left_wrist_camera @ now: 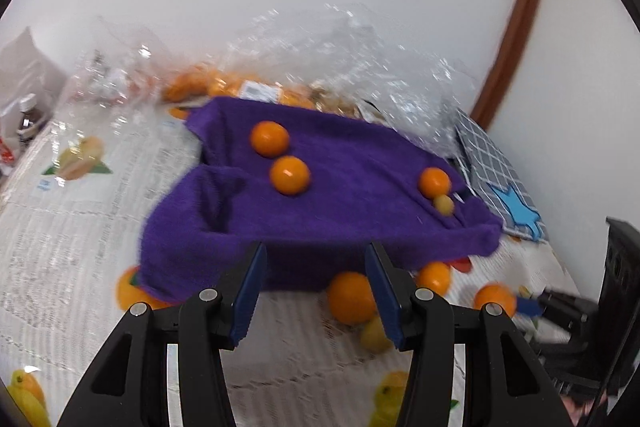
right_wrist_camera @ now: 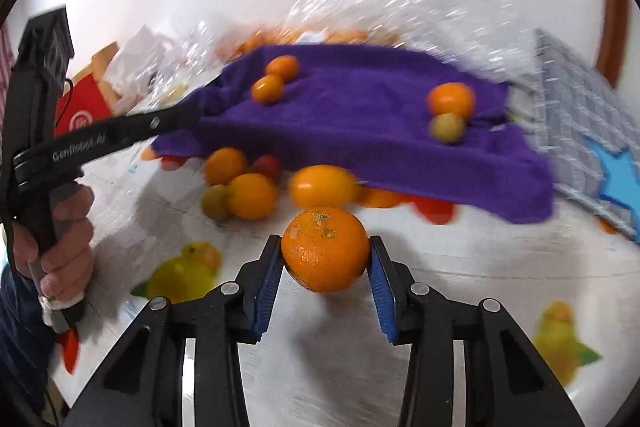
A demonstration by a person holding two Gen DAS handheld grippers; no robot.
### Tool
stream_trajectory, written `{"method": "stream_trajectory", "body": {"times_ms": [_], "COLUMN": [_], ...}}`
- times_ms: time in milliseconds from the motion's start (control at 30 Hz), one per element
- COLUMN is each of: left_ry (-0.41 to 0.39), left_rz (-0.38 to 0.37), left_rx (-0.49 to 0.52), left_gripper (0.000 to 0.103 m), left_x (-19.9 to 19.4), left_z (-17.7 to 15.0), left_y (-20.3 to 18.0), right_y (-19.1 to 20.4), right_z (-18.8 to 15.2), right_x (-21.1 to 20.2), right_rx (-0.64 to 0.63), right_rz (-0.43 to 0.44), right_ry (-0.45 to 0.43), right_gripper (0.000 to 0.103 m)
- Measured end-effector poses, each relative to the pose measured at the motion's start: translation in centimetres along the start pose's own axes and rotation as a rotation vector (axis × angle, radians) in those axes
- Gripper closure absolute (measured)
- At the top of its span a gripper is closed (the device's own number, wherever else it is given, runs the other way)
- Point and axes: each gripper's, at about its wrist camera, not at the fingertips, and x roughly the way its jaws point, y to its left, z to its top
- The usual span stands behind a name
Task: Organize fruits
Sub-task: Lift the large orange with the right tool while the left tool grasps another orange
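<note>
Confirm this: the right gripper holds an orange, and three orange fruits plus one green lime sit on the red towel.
Not quite: the towel is purple, not red, as the right wrist view shows. The rest stands: the right gripper holds an orange, and three orange fruits and a lime sit on the towel.

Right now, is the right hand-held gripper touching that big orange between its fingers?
Touching. In the right wrist view, both blue pads of the right hand-held gripper press against the sides of the orange, with no gap visible at either side.
</note>
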Motion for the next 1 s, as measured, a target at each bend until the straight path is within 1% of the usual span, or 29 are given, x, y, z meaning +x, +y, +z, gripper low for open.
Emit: {"method": "stream_trajectory", "body": {"times_ms": [100, 200, 267, 300, 367, 433, 500, 533, 600, 733, 1000], "left_ry": [0.035, 0.076, 0.106, 0.120, 0.132, 0.145, 0.154, 0.158, 0.159, 0.152, 0.112], "left_rz": [-0.025, -0.034, -0.060, -0.065, -0.050, -0.045, -0.040, -0.039, -0.043, -0.054, -0.041], "left_rx": [0.015, 0.008, -0.010, -0.015, -0.019, -0.021, -0.017, -0.013, -0.006, 0.012, -0.006], "left_gripper": [0.054, 0.054, 0.054, 0.054, 0.055, 0.057, 0.059, 0.062, 0.065, 0.073, 0.073], "left_x": [0.7, 1.6, 2.1, 2.5, 2.8, 3.2, 3.4, 3.5, 3.6, 3.4, 2.6], "left_z": [-0.4, -0.7, -0.8, -0.8, -0.8, -0.9, -0.9, -0.9, -1.0, -1.0, -0.8], "left_y": [-0.7, -1.0, -0.8, -0.8, -0.8, -0.9, -0.9, -1.0, -1.1, -1.3, -0.9], "right_y": [-2.6, -4.8, -6.0, -6.6, -7.2, -7.3, -7.2, -7.0, -6.9, -6.9, -6.7], "right_z": [-0.5, -0.8, -1.1, -1.2, -1.2, -1.2, -1.1, -1.1, -1.1, -1.1, -1.2], "right_x": [-1.4, -1.7, -1.7, -1.5, -1.5, -1.9, -1.8, -1.7, -1.6, -1.2, -1.2], "right_rx": [0.021, 0.056, 0.080, 0.106, 0.133, 0.134, 0.129, 0.127, 0.127, 0.129, 0.125], "right_rz": [-0.049, -0.071, -0.075, -0.070, -0.044, -0.024, -0.011, -0.010, -0.002, 0.021, 0.019], "right_ry": [-0.029, -0.039, -0.039, -0.033, -0.034, -0.059, -0.054, -0.051, -0.044, -0.027, -0.020], "right_gripper": [0.061, 0.061, 0.061, 0.061, 0.061, 0.061, 0.061, 0.061, 0.061, 0.061, 0.061]}}
